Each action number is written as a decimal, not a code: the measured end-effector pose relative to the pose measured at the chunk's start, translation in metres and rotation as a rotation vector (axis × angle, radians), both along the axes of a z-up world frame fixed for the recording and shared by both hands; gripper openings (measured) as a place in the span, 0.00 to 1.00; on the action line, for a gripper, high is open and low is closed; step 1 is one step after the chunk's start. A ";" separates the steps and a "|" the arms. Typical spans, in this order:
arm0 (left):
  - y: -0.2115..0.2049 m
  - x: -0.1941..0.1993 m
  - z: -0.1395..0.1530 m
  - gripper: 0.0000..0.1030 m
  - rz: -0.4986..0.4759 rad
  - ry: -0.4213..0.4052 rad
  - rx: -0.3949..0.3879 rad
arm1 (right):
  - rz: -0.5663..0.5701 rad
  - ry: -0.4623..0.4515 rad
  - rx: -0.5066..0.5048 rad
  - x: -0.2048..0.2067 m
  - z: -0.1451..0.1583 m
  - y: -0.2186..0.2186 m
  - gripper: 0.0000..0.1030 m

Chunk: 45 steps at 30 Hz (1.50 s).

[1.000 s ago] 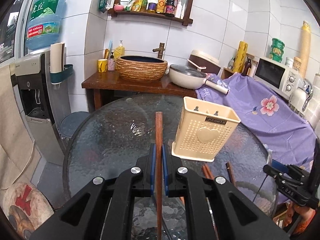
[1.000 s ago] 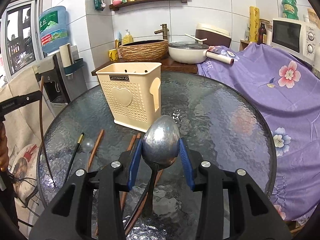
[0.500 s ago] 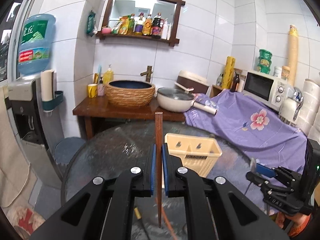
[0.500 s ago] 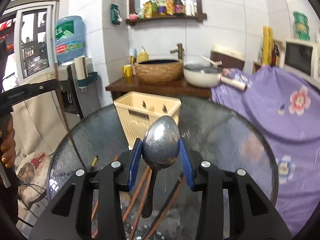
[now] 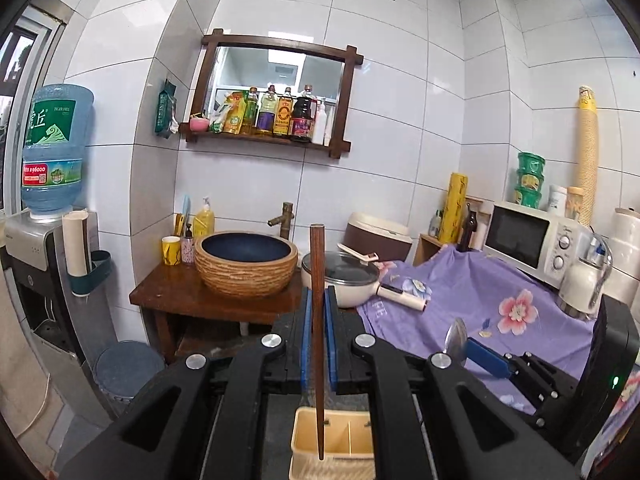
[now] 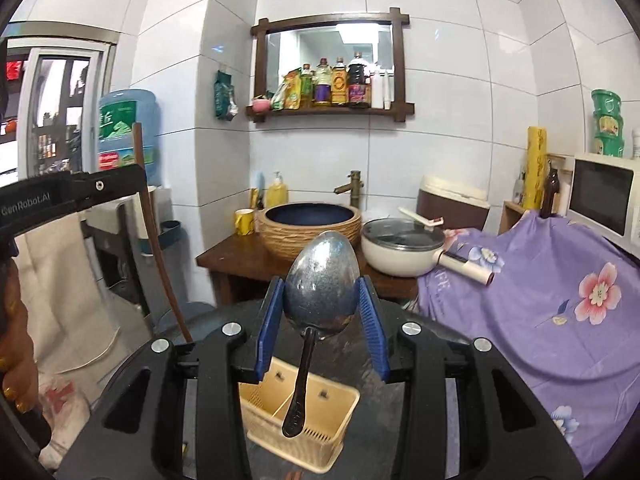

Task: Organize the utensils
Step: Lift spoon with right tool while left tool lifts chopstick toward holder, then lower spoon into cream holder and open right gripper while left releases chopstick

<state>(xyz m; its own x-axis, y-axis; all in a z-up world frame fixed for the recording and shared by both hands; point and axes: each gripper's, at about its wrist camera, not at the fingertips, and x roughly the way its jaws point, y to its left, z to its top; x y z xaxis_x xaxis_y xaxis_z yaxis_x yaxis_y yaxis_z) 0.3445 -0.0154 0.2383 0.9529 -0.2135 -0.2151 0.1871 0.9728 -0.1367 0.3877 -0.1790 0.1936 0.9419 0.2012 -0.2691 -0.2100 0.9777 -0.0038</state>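
My left gripper [image 5: 319,300] is shut on a brown wooden chopstick [image 5: 317,268] held upright, its lower end over the left compartment of the cream utensil holder [image 5: 340,458]. My right gripper [image 6: 322,296] is shut on the bowl of a metal spoon [image 6: 322,280], whose dark handle hangs down over the same holder [image 6: 308,432]. The right gripper with the spoon shows at the right of the left wrist view [image 5: 480,356]. The left gripper and chopstick show at the left of the right wrist view [image 6: 100,192].
The dark glass table [image 6: 360,360] lies under the holder. Behind stand a wooden stand with a woven basin [image 5: 246,262], a white pan [image 5: 348,280], a purple flowered cloth [image 5: 480,300], a microwave [image 5: 532,236] and a water dispenser [image 5: 36,240].
Both grippers have risen and tilted so the views look up at the wall. The holder has dropped from mid-frame to the bottom edge, now beneath the chopstick tip and the spoon handle.
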 end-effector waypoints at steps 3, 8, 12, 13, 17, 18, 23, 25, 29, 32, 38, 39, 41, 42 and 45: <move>-0.007 0.021 -0.005 0.06 0.008 0.014 -0.004 | -0.024 0.015 0.000 0.022 -0.005 0.000 0.38; -0.010 0.046 -0.037 0.06 0.013 0.069 -0.017 | -0.054 0.052 -0.003 0.044 -0.041 -0.002 0.38; -0.014 0.058 -0.072 0.06 0.017 0.126 0.002 | -0.055 0.084 -0.025 0.050 -0.076 0.002 0.38; -0.013 0.061 -0.083 0.06 0.018 0.145 0.003 | -0.056 0.082 -0.036 0.050 -0.084 0.004 0.38; -0.006 0.070 -0.110 0.06 0.028 0.204 0.000 | -0.045 0.096 -0.052 0.049 -0.107 0.008 0.38; -0.003 0.072 -0.116 0.06 0.028 0.218 -0.003 | -0.044 0.099 -0.049 0.048 -0.111 0.008 0.38; -0.003 0.074 -0.135 0.06 0.021 0.253 0.022 | -0.040 0.110 -0.044 0.047 -0.126 0.006 0.38; -0.002 0.074 -0.141 0.06 0.014 0.262 0.020 | -0.037 0.119 -0.050 0.046 -0.128 0.006 0.38; -0.007 0.070 -0.141 0.07 0.019 0.241 0.051 | -0.040 0.136 -0.064 0.046 -0.137 0.006 0.38; -0.009 0.071 -0.140 0.07 0.012 0.243 0.058 | -0.041 0.140 -0.057 0.046 -0.141 0.005 0.39; -0.007 0.065 -0.138 0.22 0.003 0.239 0.057 | -0.042 0.092 -0.044 0.036 -0.137 0.003 0.64; -0.005 0.061 -0.136 0.24 0.008 0.235 0.051 | -0.040 0.085 -0.033 0.034 -0.135 0.001 0.64; 0.003 0.049 -0.133 0.40 0.020 0.221 0.036 | -0.038 0.076 -0.015 0.028 -0.130 -0.002 0.64; 0.005 0.045 -0.132 0.45 0.023 0.216 0.031 | -0.039 0.074 -0.012 0.025 -0.129 -0.003 0.64; 0.018 0.018 -0.131 0.72 0.041 0.196 0.038 | -0.055 0.089 0.000 0.011 -0.126 -0.010 0.65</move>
